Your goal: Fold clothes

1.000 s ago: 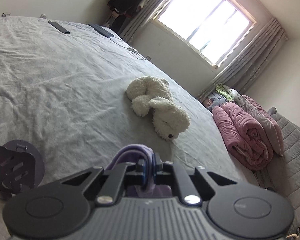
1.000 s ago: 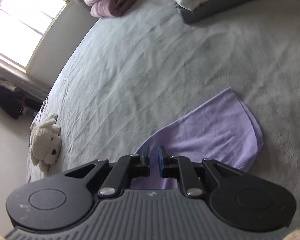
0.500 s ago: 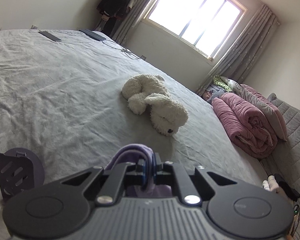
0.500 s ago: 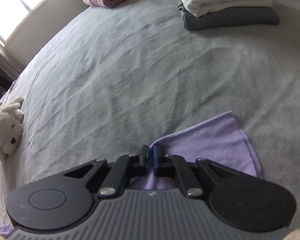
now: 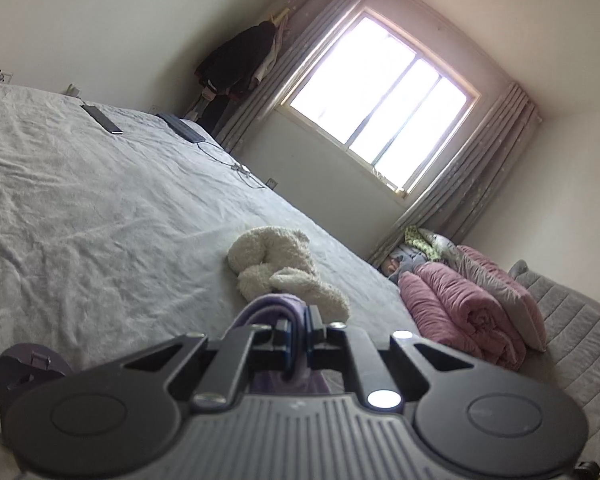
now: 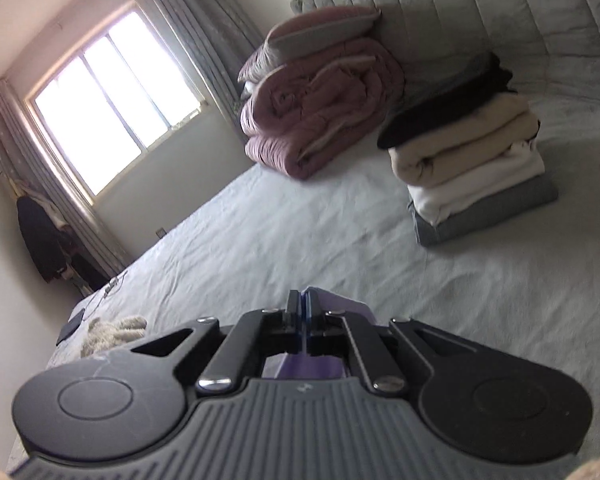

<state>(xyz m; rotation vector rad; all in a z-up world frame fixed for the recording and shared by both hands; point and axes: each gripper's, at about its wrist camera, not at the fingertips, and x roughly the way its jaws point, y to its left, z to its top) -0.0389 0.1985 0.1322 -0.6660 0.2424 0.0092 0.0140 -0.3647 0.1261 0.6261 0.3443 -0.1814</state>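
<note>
A lilac cloth (image 5: 274,307) is pinched in my left gripper (image 5: 298,330), bunched in a loop over the shut fingers, above the grey bed (image 5: 100,216). My right gripper (image 6: 303,312) is shut on another edge of the same lilac cloth (image 6: 342,306), which hangs below the fingers and is mostly hidden by the gripper body. Both grippers are raised off the bed sheet (image 6: 340,240).
A cream plush toy (image 5: 284,268) lies on the bed ahead of the left gripper. A stack of folded clothes (image 6: 472,160) and a rolled pink quilt (image 6: 320,112) sit near the headboard. A phone (image 5: 102,119) and a dark tablet (image 5: 180,128) lie at the far edge. A dark round stand (image 5: 24,368) sits low left.
My right gripper shut on the lilac cloth edge and lifted it off the bed, tilting up toward the headboard. My left gripper rose and tilted up, still holding the cloth.
</note>
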